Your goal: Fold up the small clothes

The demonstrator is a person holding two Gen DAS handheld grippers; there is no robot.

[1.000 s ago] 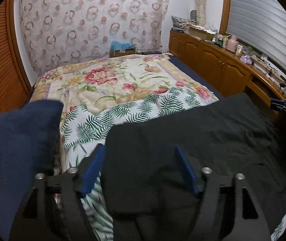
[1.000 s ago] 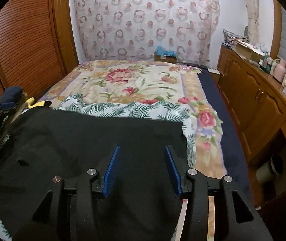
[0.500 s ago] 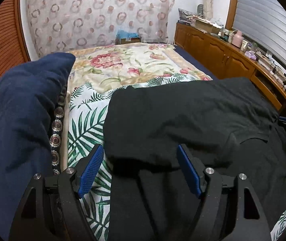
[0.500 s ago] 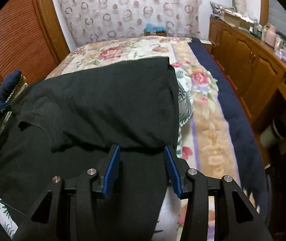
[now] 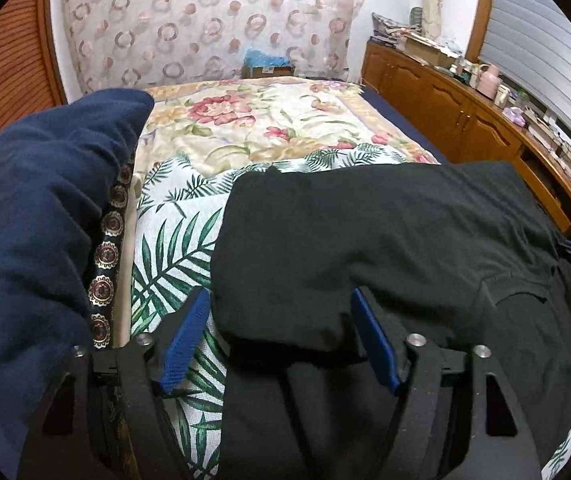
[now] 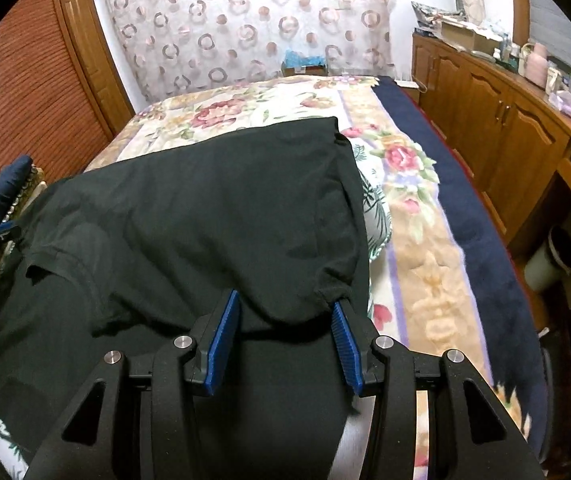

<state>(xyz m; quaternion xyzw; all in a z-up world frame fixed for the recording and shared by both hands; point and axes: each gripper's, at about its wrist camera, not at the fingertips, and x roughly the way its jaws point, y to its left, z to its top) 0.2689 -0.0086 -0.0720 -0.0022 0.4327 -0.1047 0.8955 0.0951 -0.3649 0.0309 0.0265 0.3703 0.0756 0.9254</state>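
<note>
A black T-shirt (image 5: 385, 236) lies on the bed over a palm-leaf cloth (image 5: 173, 240), with its far half folded back toward me. It also shows in the right wrist view (image 6: 213, 208). My left gripper (image 5: 281, 320) is open, its blue fingers (image 5: 183, 334) on either side of the folded edge near the shirt's left side. My right gripper (image 6: 285, 326) is open, its blue fingers (image 6: 345, 342) on either side of the folded edge near the shirt's right side. The folded edge rests between each gripper's jaws, and neither grips it.
A pile of dark navy clothes (image 5: 37, 220) sits at the left on the bed. The floral bedspread (image 5: 265, 128) stretches behind. Wooden cabinets (image 6: 505, 120) with clutter line the right wall. A louvered wooden door (image 6: 25, 92) is on the left.
Both grippers drew the shirt's far edge back toward me, so the fold now lies over the near half. Both pairs of jaws stay apart.
</note>
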